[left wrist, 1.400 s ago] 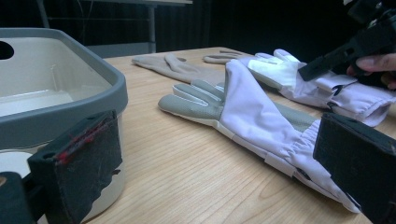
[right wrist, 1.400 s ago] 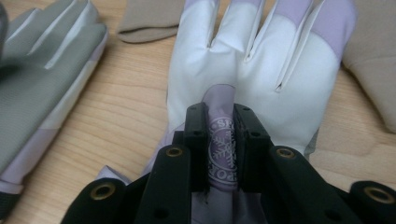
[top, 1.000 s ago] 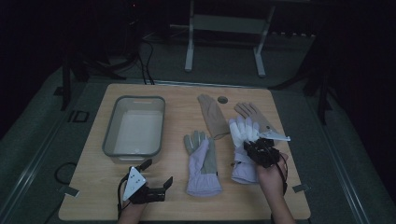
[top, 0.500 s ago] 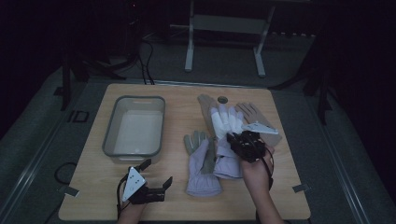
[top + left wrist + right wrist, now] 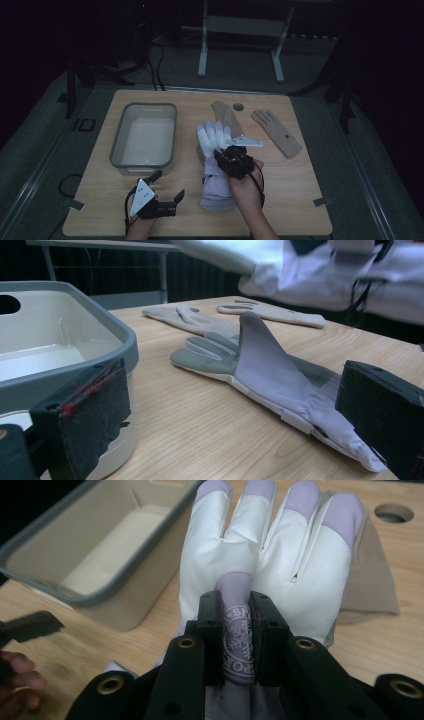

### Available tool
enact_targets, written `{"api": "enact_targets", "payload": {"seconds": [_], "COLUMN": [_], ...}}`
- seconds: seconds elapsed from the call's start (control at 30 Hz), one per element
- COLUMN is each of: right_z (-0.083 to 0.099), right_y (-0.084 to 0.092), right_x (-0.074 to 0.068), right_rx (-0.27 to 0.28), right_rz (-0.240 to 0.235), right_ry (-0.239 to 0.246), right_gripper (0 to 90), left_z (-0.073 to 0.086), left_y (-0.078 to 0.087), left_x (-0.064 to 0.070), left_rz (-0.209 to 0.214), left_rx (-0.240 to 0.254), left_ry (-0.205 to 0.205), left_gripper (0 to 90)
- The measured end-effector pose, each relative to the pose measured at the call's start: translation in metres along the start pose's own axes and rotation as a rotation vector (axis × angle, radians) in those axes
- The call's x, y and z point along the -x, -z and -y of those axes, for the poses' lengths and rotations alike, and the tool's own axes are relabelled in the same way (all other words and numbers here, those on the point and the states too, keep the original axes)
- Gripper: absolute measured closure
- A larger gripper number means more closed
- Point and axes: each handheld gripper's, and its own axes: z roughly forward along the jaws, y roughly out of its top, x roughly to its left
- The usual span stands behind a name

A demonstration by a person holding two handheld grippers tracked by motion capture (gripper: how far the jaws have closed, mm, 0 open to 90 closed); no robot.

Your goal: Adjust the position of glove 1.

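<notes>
A white-and-lilac glove (image 5: pixel 270 555) is pinched by the right gripper (image 5: pixel 233 161) at the patch on its back — the jaws are nearly closed, with only the folded fabric between them. Gripped at that middle point, the glove hangs flat with its fingers spread forward, which suggests it is being carried rather than dragged. It is held over the middle of the table (image 5: pixel 300 165), above a matching glove (image 5: pixel 280 385) that lies palm-up on the wood, just beside the grey bin (image 5: pixel 144 137). The bin stands empty with its open side up, so it is judged to be the place where the gloves are meant to go. Two tan gloves (image 5: pixel 276 132) lie farther back, apart from the lilac pair, seemingly sorted by kind. The left gripper (image 5: pixel 167 192) is rested on the table near the front edge — its jaws are wide apart and nothing is held, as if kept ready beside the bin.
</notes>
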Motion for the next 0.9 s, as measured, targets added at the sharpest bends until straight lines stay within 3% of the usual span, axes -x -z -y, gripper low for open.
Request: {"api": "enact_targets", "payload": {"seconds": [0.3,0.47,0.6,0.9], "right_z": [0.020,0.029,0.033,0.034], "right_y": [-0.019,-0.028,-0.030,-0.026], "right_x": [0.003,0.001,-0.004,0.008], "right_rx": [-0.056,-0.086,-0.083,-0.039], "right_rz": [0.014,-0.011,-0.008,0.022], "right_ry": [-0.020,-0.038,-0.028,-0.073], "right_gripper": [77.2,76.7,76.6,76.5], "left_z": [0.000,0.000,0.000,-0.001], "left_y": [-0.001,-0.001,-0.001,-0.001], "left_x": [0.001,0.000,0.001,0.001], "left_rz": [0.005,0.007,0.006,0.008], "left_rx": [-0.001,-0.002,-0.001,-0.001], "left_ry": [-0.005,-0.003,-0.005,-0.005], "left_gripper": [1.4,1.3,1.4,1.4]}}
